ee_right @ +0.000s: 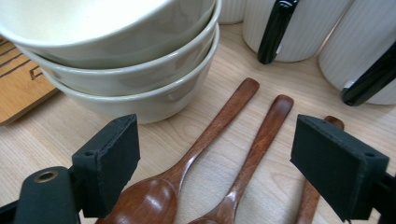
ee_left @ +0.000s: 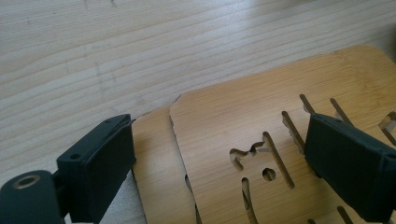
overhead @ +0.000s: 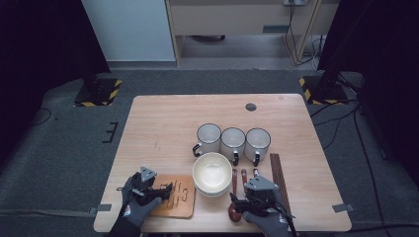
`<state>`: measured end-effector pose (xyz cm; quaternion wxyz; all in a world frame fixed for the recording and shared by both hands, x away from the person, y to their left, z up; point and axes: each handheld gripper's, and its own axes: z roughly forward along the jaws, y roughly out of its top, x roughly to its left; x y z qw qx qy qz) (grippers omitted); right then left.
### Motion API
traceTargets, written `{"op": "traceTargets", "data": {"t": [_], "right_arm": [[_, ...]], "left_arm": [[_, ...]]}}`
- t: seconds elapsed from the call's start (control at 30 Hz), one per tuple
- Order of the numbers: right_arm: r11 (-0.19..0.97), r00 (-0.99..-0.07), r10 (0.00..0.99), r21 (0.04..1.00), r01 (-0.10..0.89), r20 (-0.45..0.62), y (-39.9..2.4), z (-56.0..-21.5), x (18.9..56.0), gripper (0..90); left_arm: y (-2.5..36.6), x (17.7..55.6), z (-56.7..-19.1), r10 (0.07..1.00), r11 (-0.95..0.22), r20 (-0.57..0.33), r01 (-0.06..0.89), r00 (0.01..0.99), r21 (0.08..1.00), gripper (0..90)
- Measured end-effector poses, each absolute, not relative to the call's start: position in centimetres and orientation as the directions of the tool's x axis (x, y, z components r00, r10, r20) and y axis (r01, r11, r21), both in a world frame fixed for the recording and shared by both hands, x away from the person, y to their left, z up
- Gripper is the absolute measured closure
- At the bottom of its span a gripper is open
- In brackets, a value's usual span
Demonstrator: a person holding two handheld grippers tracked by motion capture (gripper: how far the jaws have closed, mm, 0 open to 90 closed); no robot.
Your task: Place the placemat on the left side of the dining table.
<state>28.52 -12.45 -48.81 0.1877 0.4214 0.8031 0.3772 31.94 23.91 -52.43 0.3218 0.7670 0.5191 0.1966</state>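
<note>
Two thin bamboo mats [overhead: 182, 201] with slot cut-outs lie stacked at the table's front left; the top one [ee_left: 243, 116] sits askew on the lower one [ee_left: 154, 158]. My left gripper [overhead: 167, 190] [ee_left: 222, 140] is open, low over them, one jaw on each side of the top mat's edge. Three brown wooden spoons [overhead: 235, 178] lie right of the stacked cream bowls [overhead: 212, 173]. My right gripper [overhead: 243, 200] [ee_right: 219, 140] is open just above the spoons, with two handles [ee_right: 219, 121] [ee_right: 261, 135] between its jaws and a third [ee_right: 310, 196] by the right jaw.
Three white ribbed mugs [overhead: 232, 140] with black handles stand in a row behind the bowls [ee_right: 116, 70]. Dark chopsticks [overhead: 277, 173] lie at the right. The wooden table [overhead: 163, 123] has a round grommet [overhead: 251, 106] near its far edge.
</note>
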Motion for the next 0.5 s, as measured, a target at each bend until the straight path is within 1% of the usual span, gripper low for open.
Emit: {"op": "traceTargets", "data": {"t": [0.2, 0.3, 0.33, 0.37, 0.4, 0.43, 0.47, 0.5], "right_arm": [[0.363, -0.584, 0.811, 0.767, 0.53, 0.019, -11.8, -48.9, 28.2, 17.2], [0.367, -0.595, 0.803, 0.768, 0.525, 0.024, -11.2, -49.0, 27.7, 19.3], [0.367, -0.595, 0.803, 0.768, 0.525, 0.024, -11.2, -49.0, 27.7, 19.3], [0.368, -0.599, 0.8, 0.767, 0.526, 0.027, -11.1, -49.0, 27.5, 19.9], [0.364, -0.6, 0.8, 0.769, 0.526, 0.032, -10.9, -49.0, 27.4, 21.1], [0.364, -0.604, 0.796, 0.771, 0.522, 0.034, -10.8, -49.0, 27.0, 23.4], [0.364, -0.604, 0.796, 0.771, 0.522, 0.034, -10.8, -49.0, 27.0, 23.4], [0.361, -0.609, 0.793, 0.775, 0.519, 0.039, -10.6, -48.8, 26.7, 25.6]], "left_arm": [[24.6, 31.6, -51.9, 0.924, -0.217, -0.071, 0.667, 0.376, 0.713, 8.9], [25.3, 31.1, -51.4, 0.923, -0.204, -0.08, 0.657, 0.376, 0.726, 16.7], [25.5, 31.0, -51.2, 0.922, -0.199, -0.086, 0.652, 0.378, 0.731, 16.7], [25.7, 30.8, -51.1, 0.923, -0.192, -0.091, 0.651, 0.375, 0.734, 19.1], [25.8, 30.6, -51.0, 0.922, -0.19, -0.094, 0.65, 0.376, 0.736, 21.9], [26.0, 30.4, -50.9, 0.922, -0.185, -0.099, 0.649, 0.375, 0.738, 28.4], [26.1, 30.2, -50.8, 0.92, -0.185, -0.102, 0.65, 0.378, 0.737, 28.4], [26.3, 29.7, -50.9, 0.917, -0.195, -0.098, 0.651, 0.385, 0.734, 33.4]]}}
